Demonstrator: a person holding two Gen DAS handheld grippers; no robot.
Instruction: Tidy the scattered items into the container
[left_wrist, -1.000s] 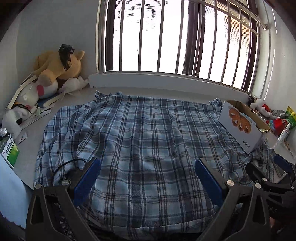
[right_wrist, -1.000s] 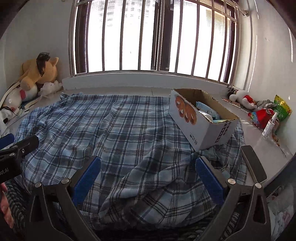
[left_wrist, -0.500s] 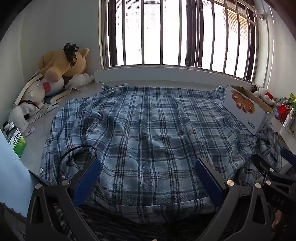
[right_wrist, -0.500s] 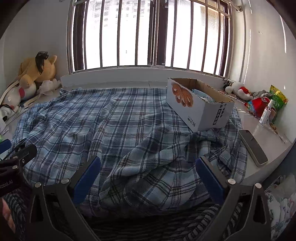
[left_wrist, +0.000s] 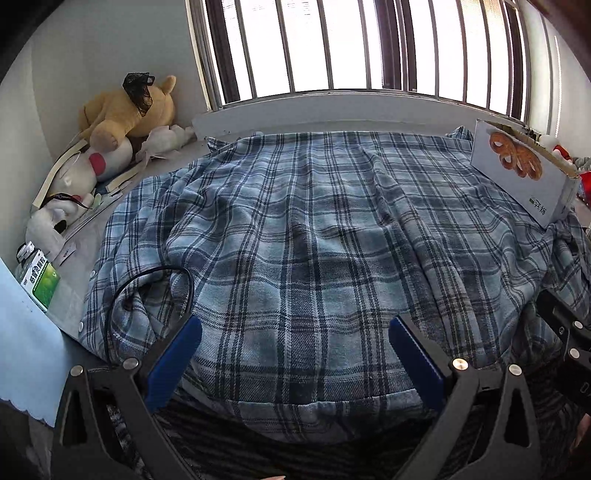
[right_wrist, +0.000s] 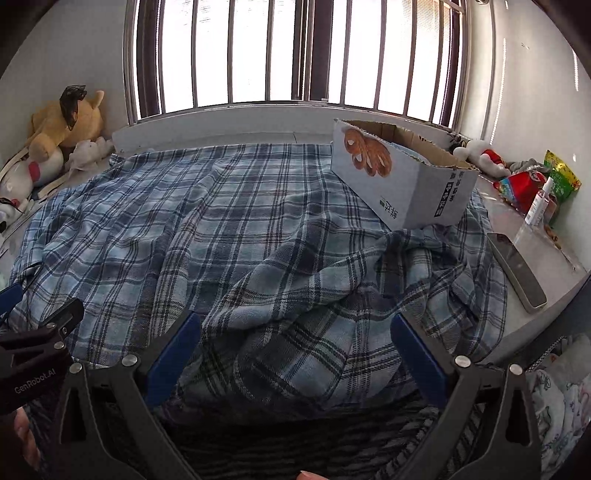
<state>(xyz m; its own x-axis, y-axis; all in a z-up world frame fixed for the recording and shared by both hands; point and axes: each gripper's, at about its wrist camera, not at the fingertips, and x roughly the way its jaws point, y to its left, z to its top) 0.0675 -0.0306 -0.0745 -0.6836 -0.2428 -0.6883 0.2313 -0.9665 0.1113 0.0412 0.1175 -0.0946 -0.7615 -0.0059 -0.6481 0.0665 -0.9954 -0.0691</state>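
Nearest the cameras, the left gripper (left_wrist: 294, 345) hung with its blue-padded jaws spread wide and nothing between them, just above the near hem of a blue plaid blanket (left_wrist: 314, 229). The right gripper (right_wrist: 295, 347) was likewise spread and empty, over a bunched fold of the same blanket at its near right corner. The blanket covered almost the whole surface, smooth in the middle and rumpled along the near right side. A thin black cable (left_wrist: 147, 291) looped over its near left corner.

At the left edge a strip of bare grey surface (left_wrist: 74, 295) showed, with a green-labelled bottle (left_wrist: 38, 280) standing near the front. On the right, beyond the blanket's edge, a dark phone (right_wrist: 517, 273) lay flat on bare tabletop close to the near right edge.

Farther right, the cardboard box (right_wrist: 402, 177) sat on the blanket's far right part, its open top up; the contents could not be made out. Past it, by the right wall, lay a red packet (right_wrist: 524, 186), a green snack bag (right_wrist: 561, 177), a small white spray bottle (right_wrist: 539, 203) and a little plush toy (right_wrist: 480, 157).

In the far left corner a yellow plush animal (left_wrist: 129, 110) rested on white soft toys (left_wrist: 81, 173). The broad middle of the blanket lay open. A barred window (right_wrist: 295, 51) spanned the far wall.
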